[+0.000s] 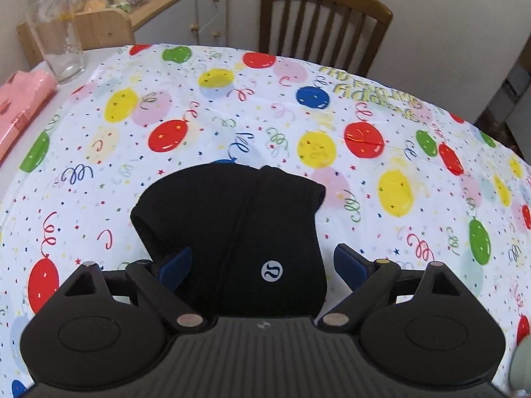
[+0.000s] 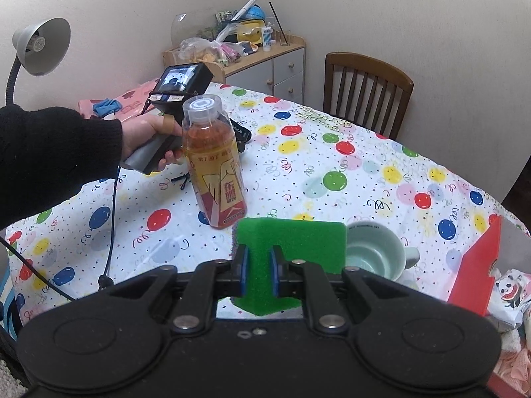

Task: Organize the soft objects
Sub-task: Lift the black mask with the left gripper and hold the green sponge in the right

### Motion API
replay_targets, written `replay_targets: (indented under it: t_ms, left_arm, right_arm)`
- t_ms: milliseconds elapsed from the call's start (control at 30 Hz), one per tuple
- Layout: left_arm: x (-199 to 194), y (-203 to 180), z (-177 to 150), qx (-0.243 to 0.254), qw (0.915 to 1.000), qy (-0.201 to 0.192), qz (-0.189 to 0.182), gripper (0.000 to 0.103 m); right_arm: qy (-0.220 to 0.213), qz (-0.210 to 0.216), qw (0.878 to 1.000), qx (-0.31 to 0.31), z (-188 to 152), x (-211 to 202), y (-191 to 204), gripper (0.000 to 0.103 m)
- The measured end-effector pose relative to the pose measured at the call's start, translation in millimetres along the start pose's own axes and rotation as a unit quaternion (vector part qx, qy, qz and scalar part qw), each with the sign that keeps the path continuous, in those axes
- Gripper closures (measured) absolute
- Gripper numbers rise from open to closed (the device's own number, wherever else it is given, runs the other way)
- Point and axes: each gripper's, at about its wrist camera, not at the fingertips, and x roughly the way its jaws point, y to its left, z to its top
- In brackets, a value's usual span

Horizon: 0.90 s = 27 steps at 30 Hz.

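A folded black garment (image 1: 225, 219) with a small round grey logo lies on the balloon-print tablecloth (image 1: 298, 116). My left gripper (image 1: 262, 252) is open wide over its near end. The left blue pad overlaps the cloth's edge and the right pad stands clear of it. In the right wrist view my right gripper (image 2: 259, 252) is shut on a green sponge (image 2: 298, 242), held above the table. A hand (image 2: 146, 136) in a black sleeve holds the left gripper's handle behind the bottle, which hides its fingers.
An orange drink bottle (image 2: 212, 165) stands mid-table. A pale green mug (image 2: 375, 255), a red card (image 2: 478, 265) and a panda packet (image 2: 511, 292) sit at the right. A glass (image 1: 59, 46) and pink bag (image 1: 20, 99) are far left. A wooden chair (image 1: 322, 16) stands behind.
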Motion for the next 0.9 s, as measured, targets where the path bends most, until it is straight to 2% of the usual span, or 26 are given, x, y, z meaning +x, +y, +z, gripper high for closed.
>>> replay_targets:
  t_ms: [33,100,133,200,267,367,467,600,900]
  left_arm:
    - [0,1,0,-0.004,1.0,-0.004,0.001,0.014]
    - [0,2,-1,-0.003,0.9998,-0.009,0.019,0.027]
    - [0,1,-2,0.002,0.9995,-0.012,0.03,0.037]
    - [-1,3,-2,0.006,0.9994,-0.015,0.031,0.041]
    - [-3,9,-2,-0.004,0.9992,-0.021,0.033,0.063]
    - [-7,23,-2,-0.032,0.9989,-0.025,0.024,0.078]
    - [-12,37,-5,-0.054,0.9978,-0.033,0.021,0.086]
    - [-28,54,-12,-0.08,0.9958,-0.044,0.008,0.09]
    - [-97,59,-38,-0.061,0.9952,-0.077,0.0,0.09]
  right_arm:
    - [0.001,0.001,1.0,0.0,0,1,0,0.09]
    - [0.002,0.001,1.0,-0.002,0,1,1,0.09]
    - [0.002,0.001,1.0,-0.001,0,1,1,0.09]
    - [0.003,0.003,1.0,-0.001,0,1,0,0.09]
    - [0.003,0.001,1.0,-0.001,1,2,0,0.09]
    - [0.006,0.001,1.0,-0.001,1,3,-1,0.09]
    - [0.007,0.002,1.0,-0.003,-1,2,1,0.09]
    - [0.006,0.003,1.0,-0.002,-4,0,2,0.09]
    - [-0.01,0.003,1.0,0.004,-12,-17,0,0.09]
